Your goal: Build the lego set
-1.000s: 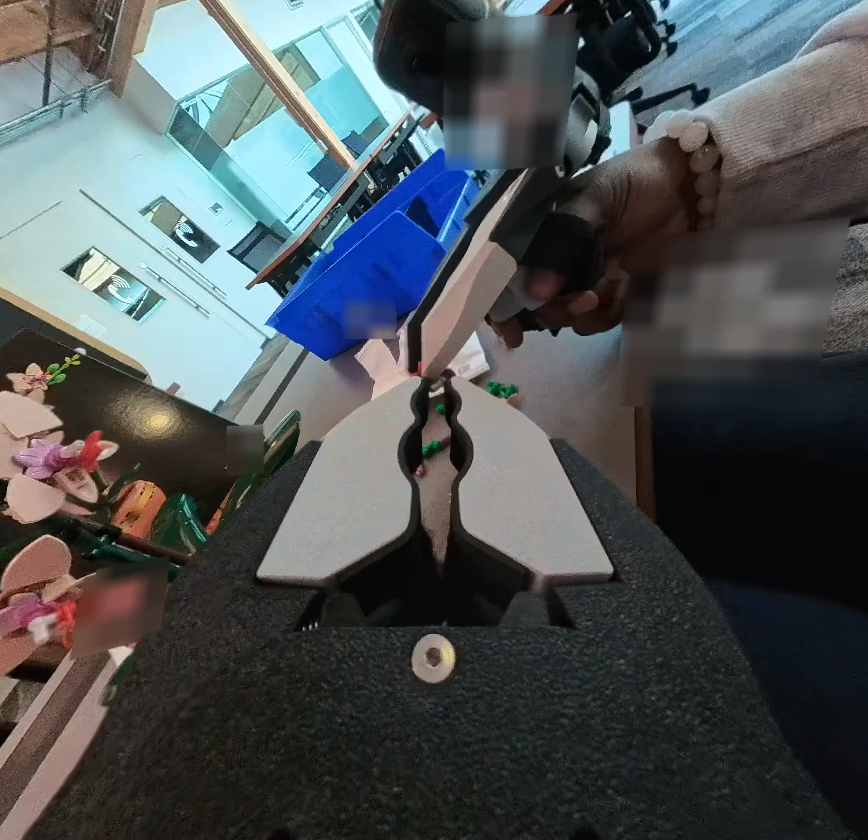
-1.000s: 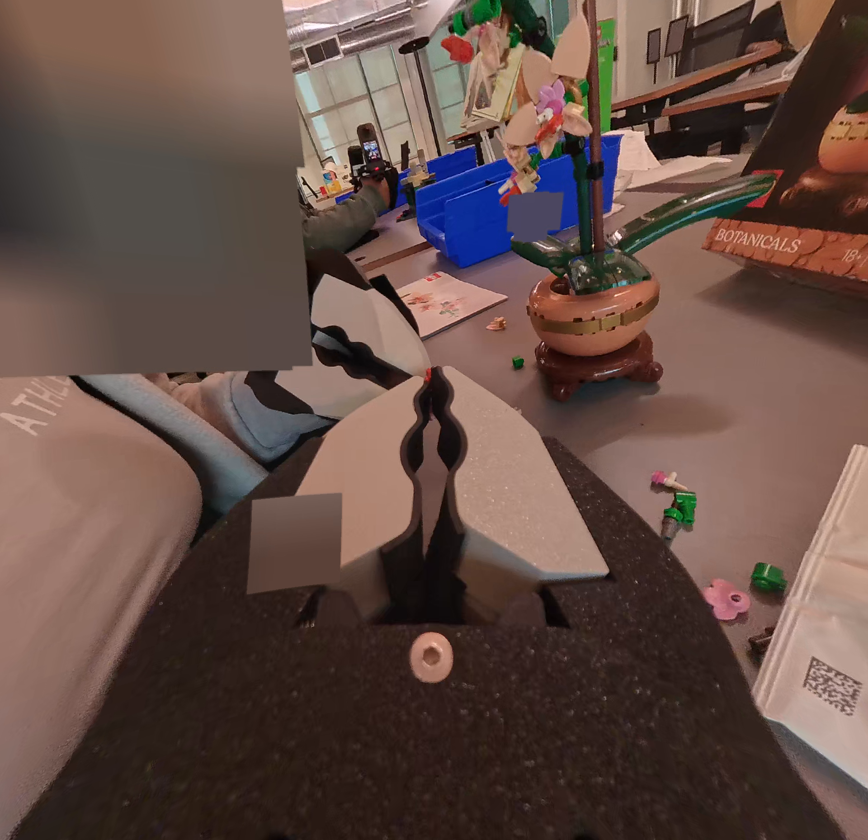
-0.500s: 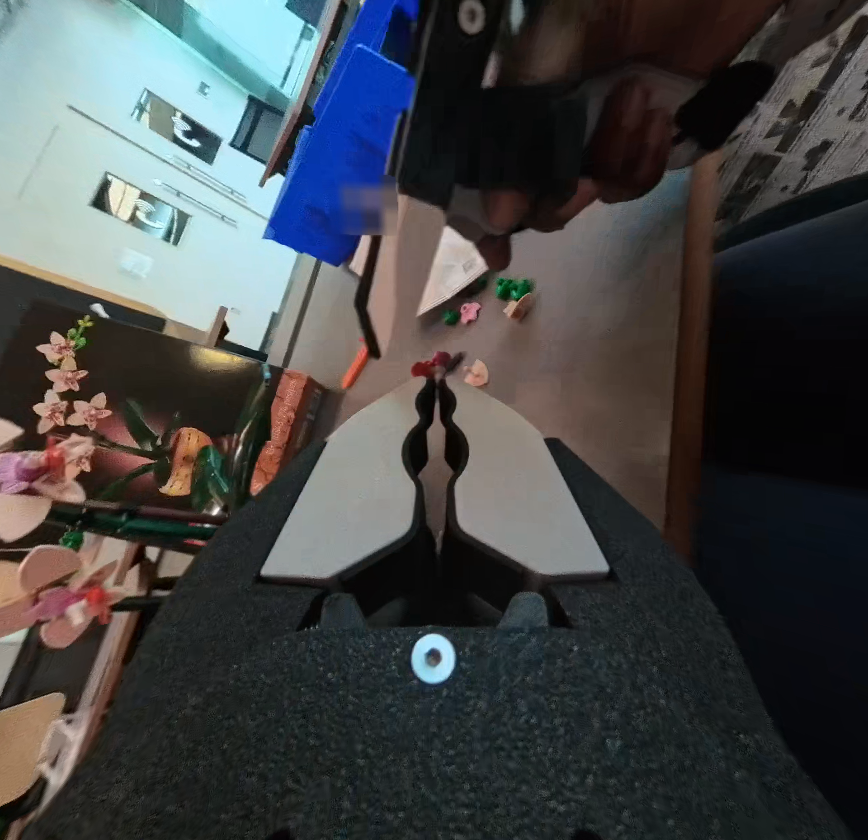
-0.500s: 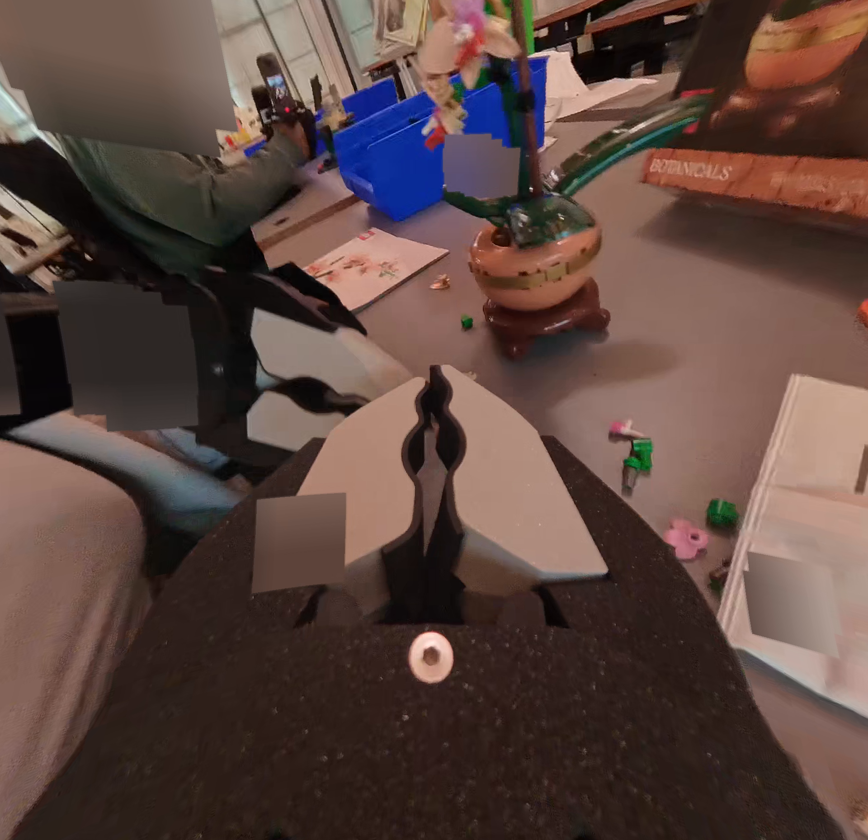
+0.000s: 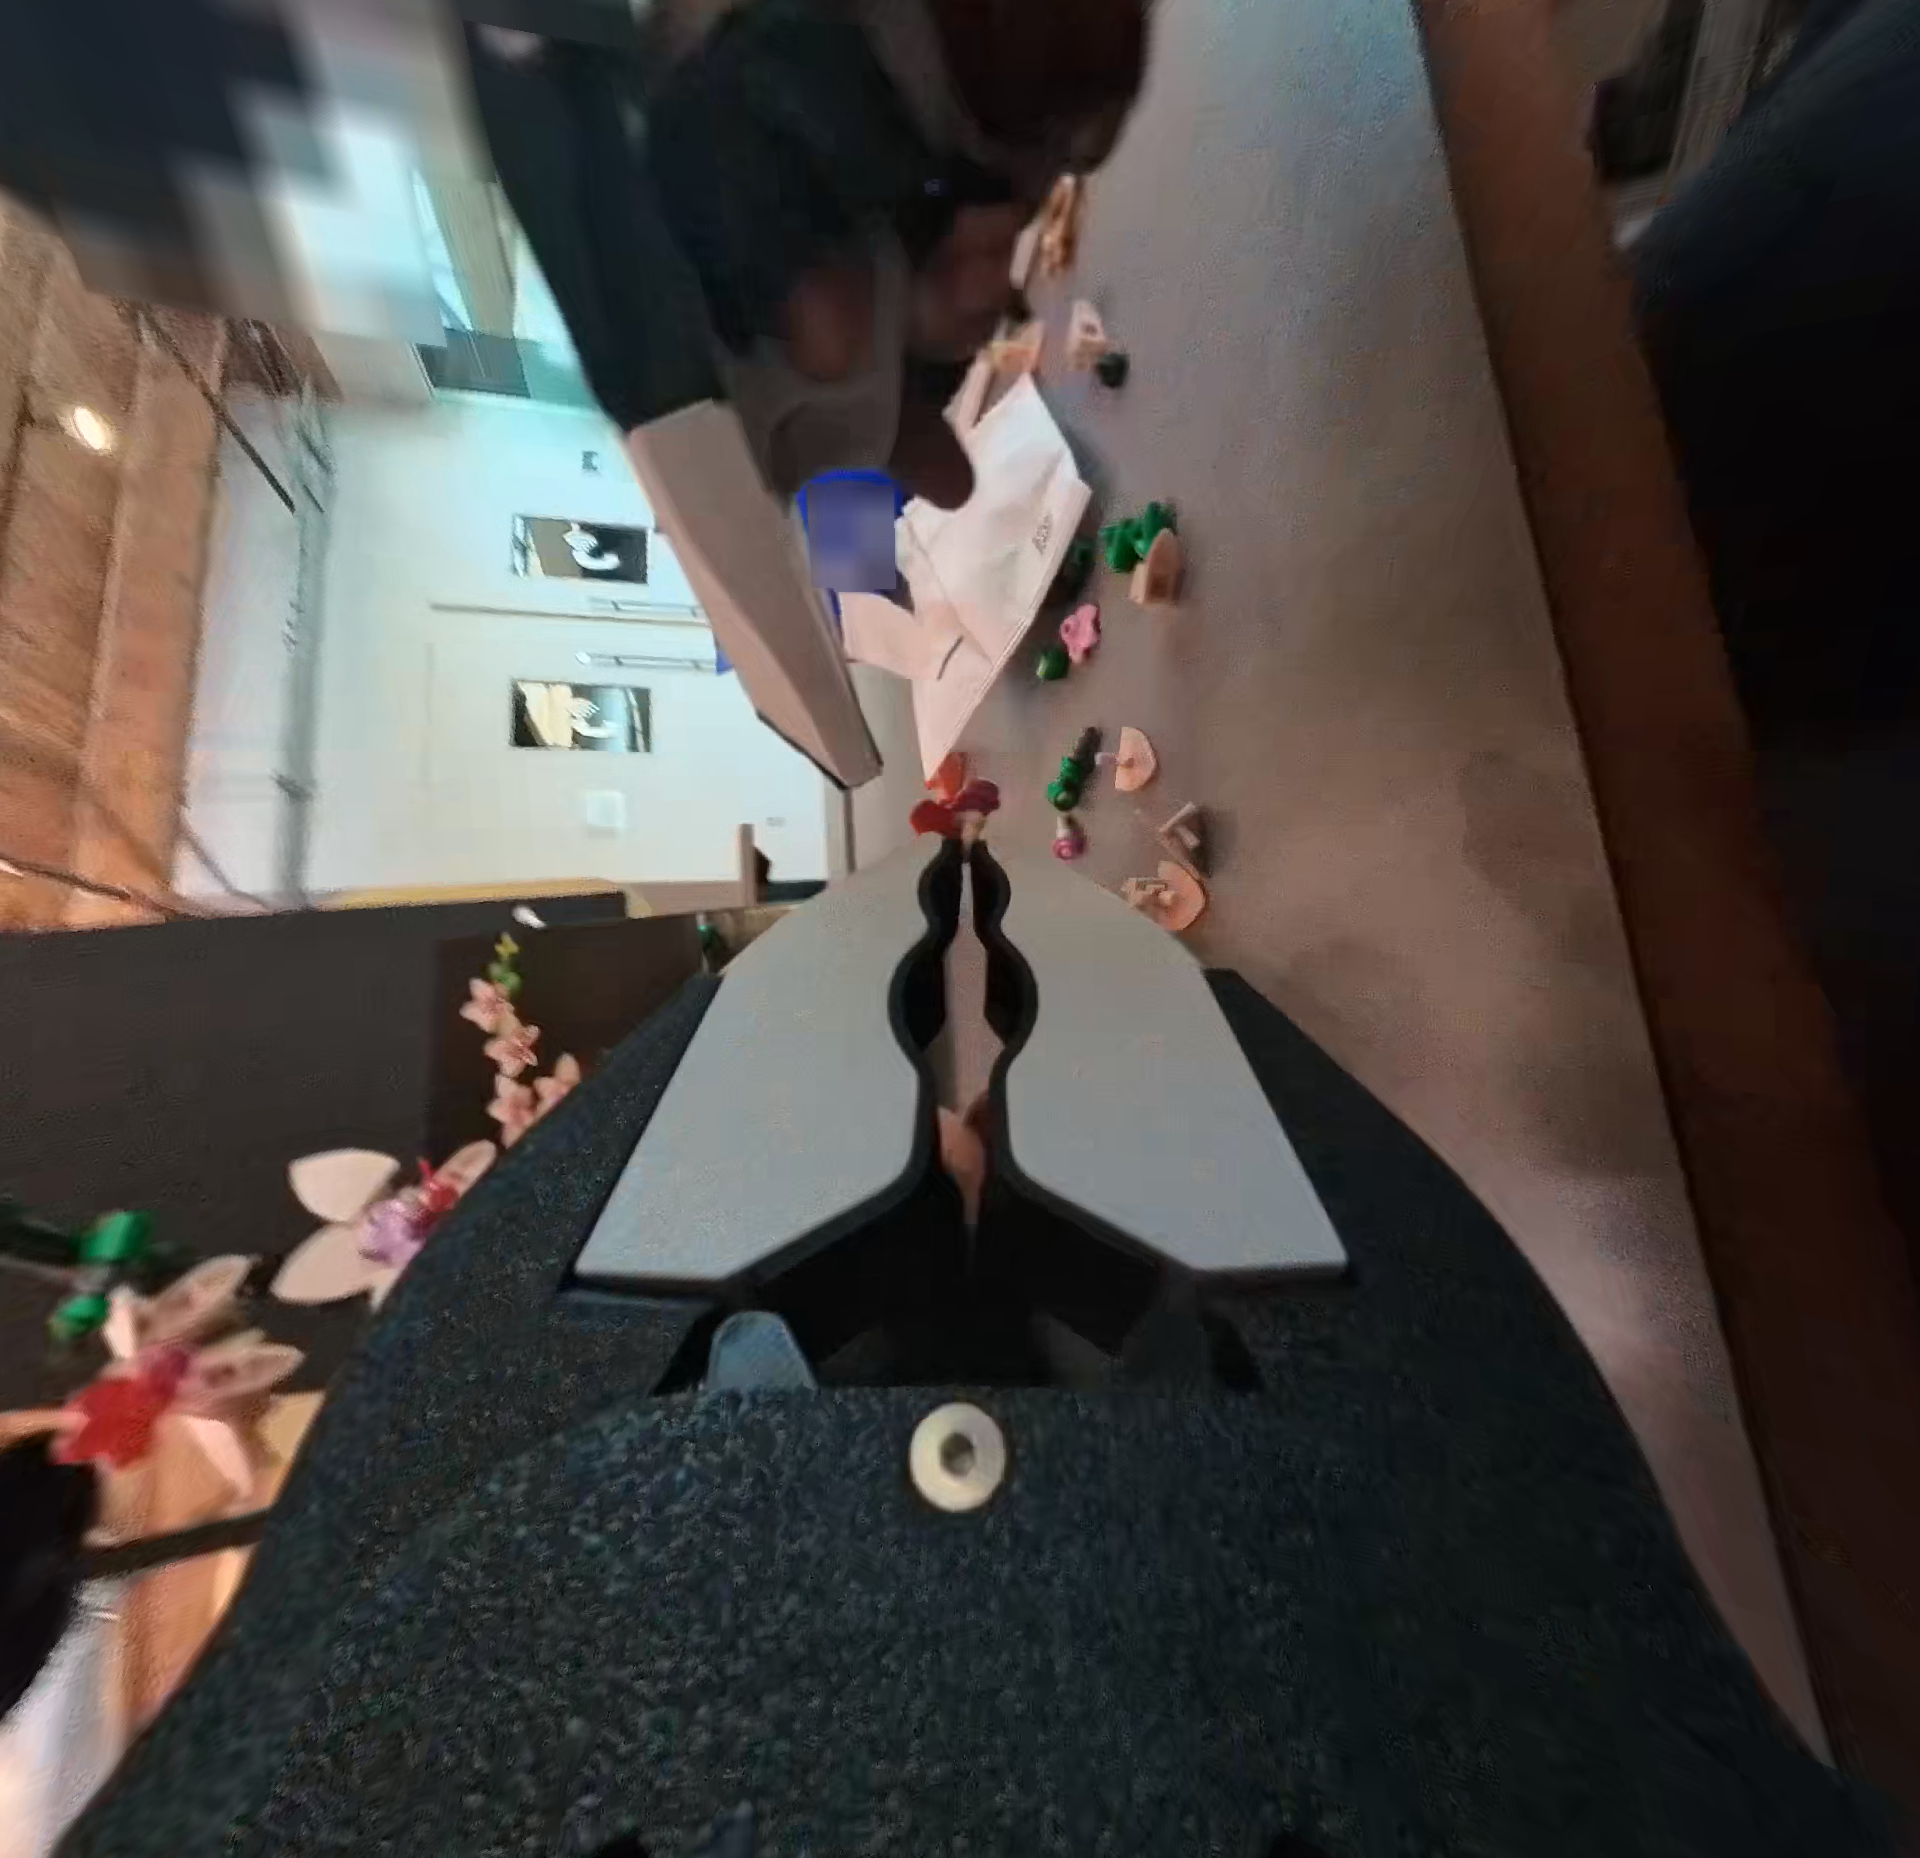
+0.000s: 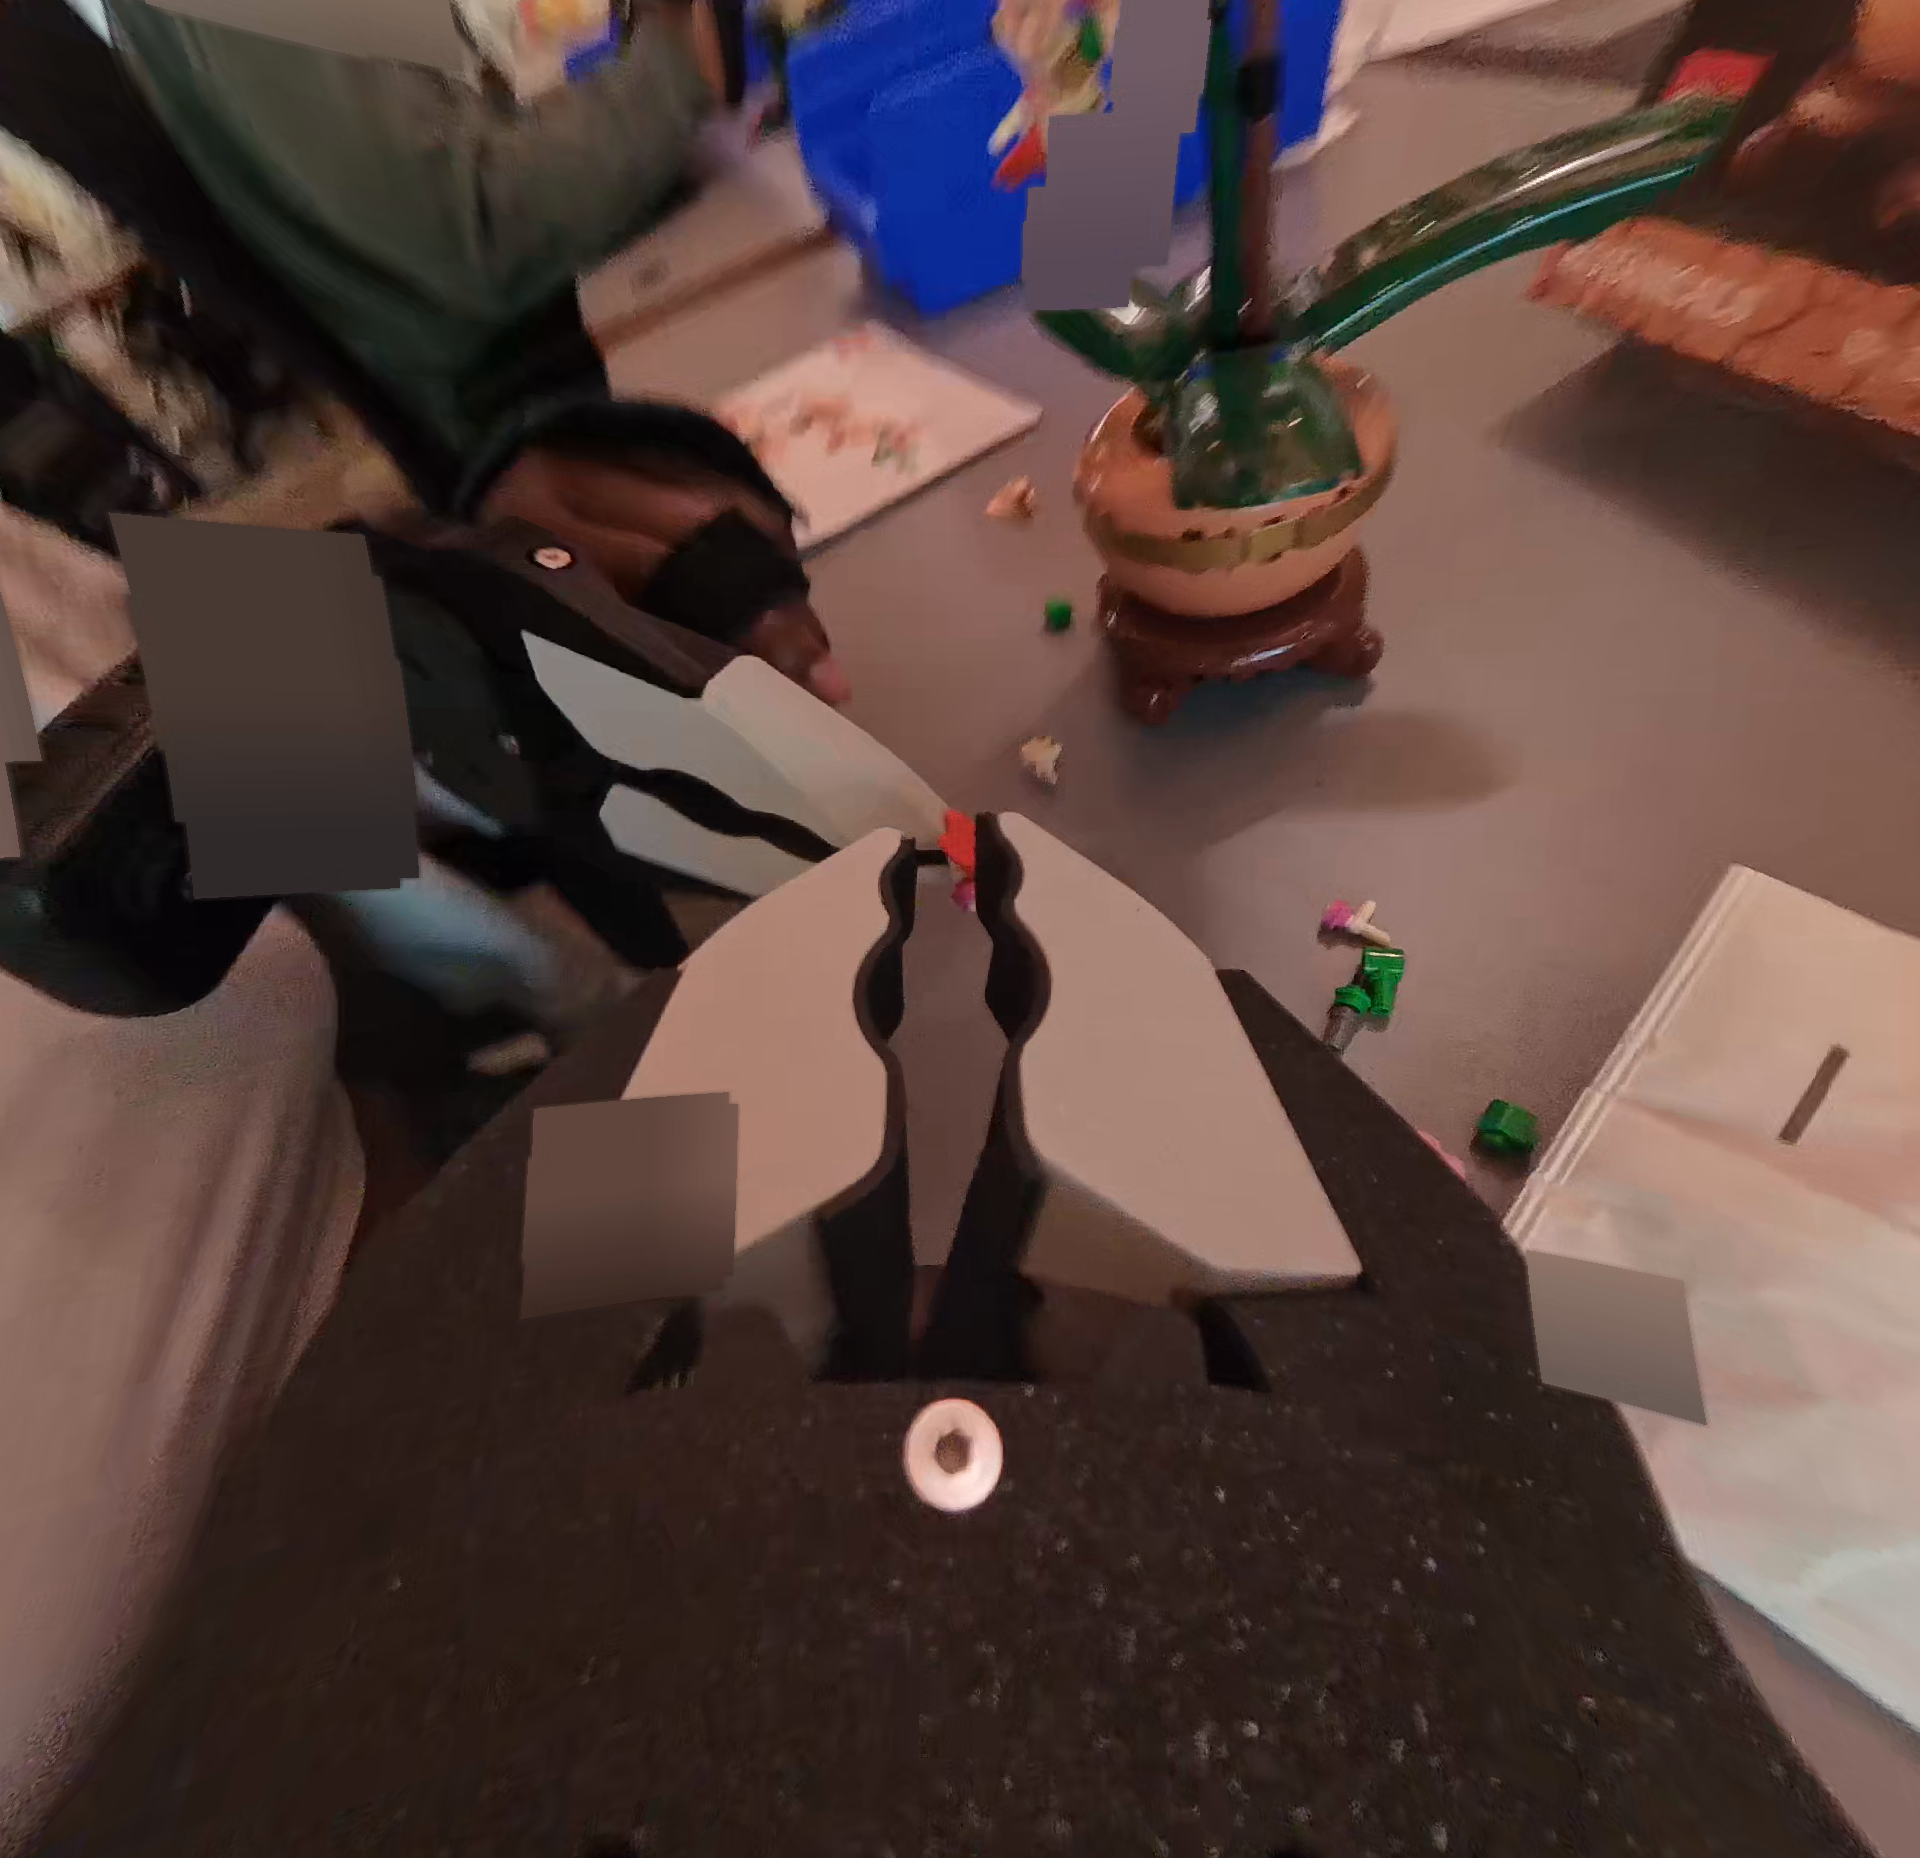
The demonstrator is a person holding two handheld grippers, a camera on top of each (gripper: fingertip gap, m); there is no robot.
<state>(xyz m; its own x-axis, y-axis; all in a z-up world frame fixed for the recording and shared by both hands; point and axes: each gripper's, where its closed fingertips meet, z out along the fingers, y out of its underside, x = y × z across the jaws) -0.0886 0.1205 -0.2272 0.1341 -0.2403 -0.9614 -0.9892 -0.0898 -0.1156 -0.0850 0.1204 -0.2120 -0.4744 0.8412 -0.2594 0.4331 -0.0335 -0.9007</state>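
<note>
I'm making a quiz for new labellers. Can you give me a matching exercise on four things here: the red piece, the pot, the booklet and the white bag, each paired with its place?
Things:
1. red piece
2. pot
3. booklet
4. bag

Places:
A. flat on the table, left of the pot in the right wrist view
B. at the right edge of the right wrist view
C. pinched at the tips of the left gripper
D. on a brown stand

Pairs: 1-C, 2-D, 3-A, 4-B
</note>
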